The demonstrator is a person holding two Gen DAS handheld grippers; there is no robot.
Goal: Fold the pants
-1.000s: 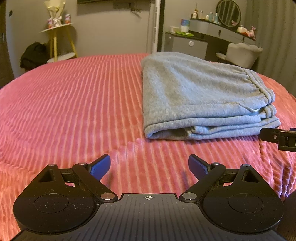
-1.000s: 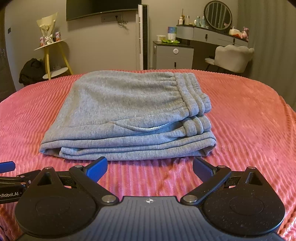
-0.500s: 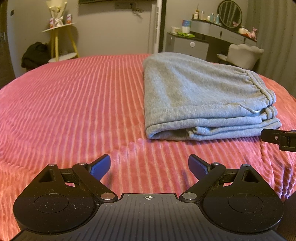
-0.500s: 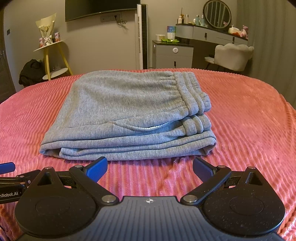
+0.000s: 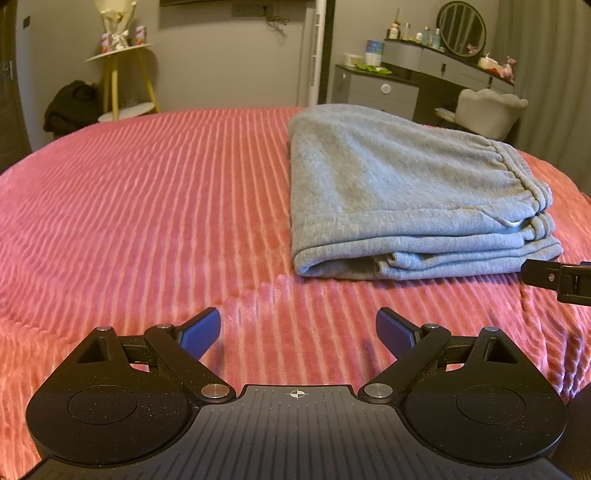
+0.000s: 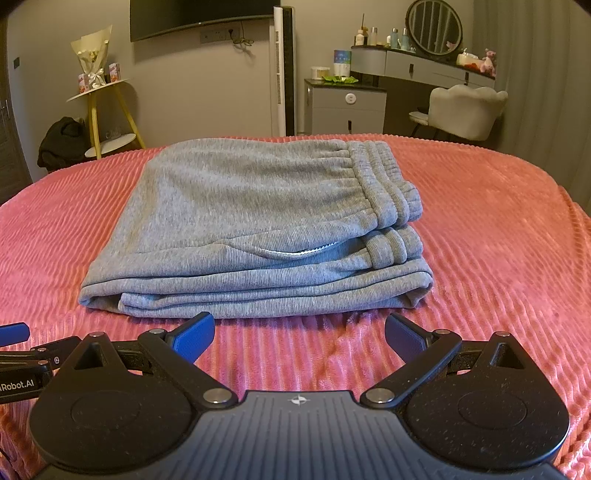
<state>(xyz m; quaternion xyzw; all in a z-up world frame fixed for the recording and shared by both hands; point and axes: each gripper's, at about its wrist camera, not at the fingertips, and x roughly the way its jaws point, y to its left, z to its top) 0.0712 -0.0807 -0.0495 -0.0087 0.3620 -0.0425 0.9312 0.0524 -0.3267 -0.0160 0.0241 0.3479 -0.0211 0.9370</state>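
Note:
Grey sweatpants (image 6: pixel 258 229) lie folded in a flat stack on the red ribbed bedspread (image 6: pixel 498 240), waistband to the right. My right gripper (image 6: pixel 299 336) is open and empty, just in front of the stack's near edge. In the left wrist view the pants (image 5: pixel 406 199) lie ahead to the right. My left gripper (image 5: pixel 297 330) is open and empty over bare bedspread (image 5: pixel 147 206), left of the stack. Part of the right gripper (image 5: pixel 557 278) shows at that view's right edge, and part of the left gripper (image 6: pixel 14 332) shows at the right wrist view's left edge.
Beyond the bed stand a yellow-legged side table (image 6: pixel 107 107) with a bouquet, a dark bag (image 6: pixel 62 142) on the floor, a white tower fan (image 6: pixel 284 70), a grey dresser (image 6: pixel 345 107), a vanity with a round mirror (image 6: pixel 434 26) and a pale chair (image 6: pixel 465 109).
Both grippers have drawn back slightly and risen a little. The pants have not moved. Both stay open.

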